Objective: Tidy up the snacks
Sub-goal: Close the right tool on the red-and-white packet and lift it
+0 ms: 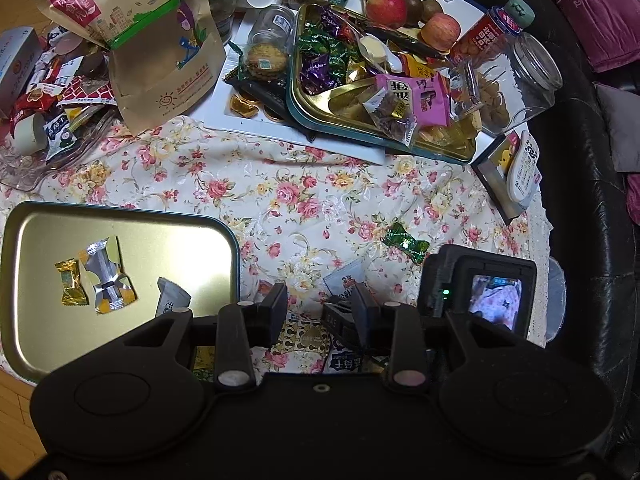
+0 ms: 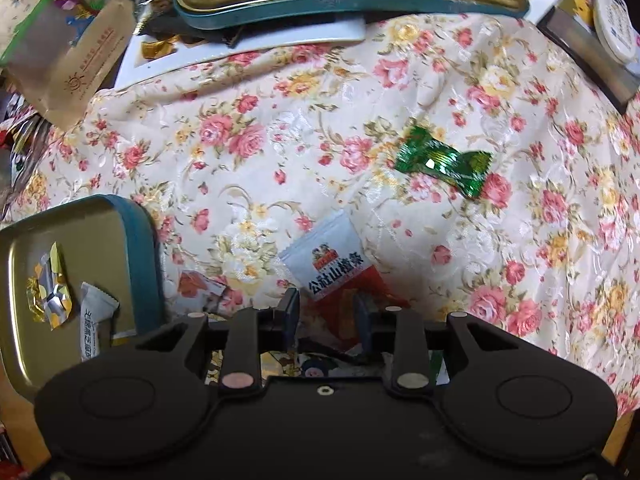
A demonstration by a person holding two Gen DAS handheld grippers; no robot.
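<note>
A gold tin lid (image 1: 132, 220) with a teal rim lies at the left and holds a gold candy (image 1: 71, 283), a silver wrapper (image 1: 106, 280) and a grey-white packet (image 1: 171, 298); the lid also shows in the right wrist view (image 2: 138, 240). A green candy (image 2: 442, 160) lies on the floral cloth, also in the left wrist view (image 1: 406, 242). My right gripper (image 2: 327, 312) is open around a white and red hawthorn packet (image 2: 326, 268) on the cloth. My left gripper (image 1: 319, 304) is open and empty above loose packets, beside the right gripper's camera (image 1: 480, 292).
A full gold tin (image 1: 320, 116) of candies sits at the back, with apples (image 1: 386, 8), clear jars (image 1: 516, 80) and a paper snack bag (image 1: 160, 52). A clear tray (image 1: 52, 160) of snacks is at the left. A remote (image 1: 524, 168) lies near the right table edge.
</note>
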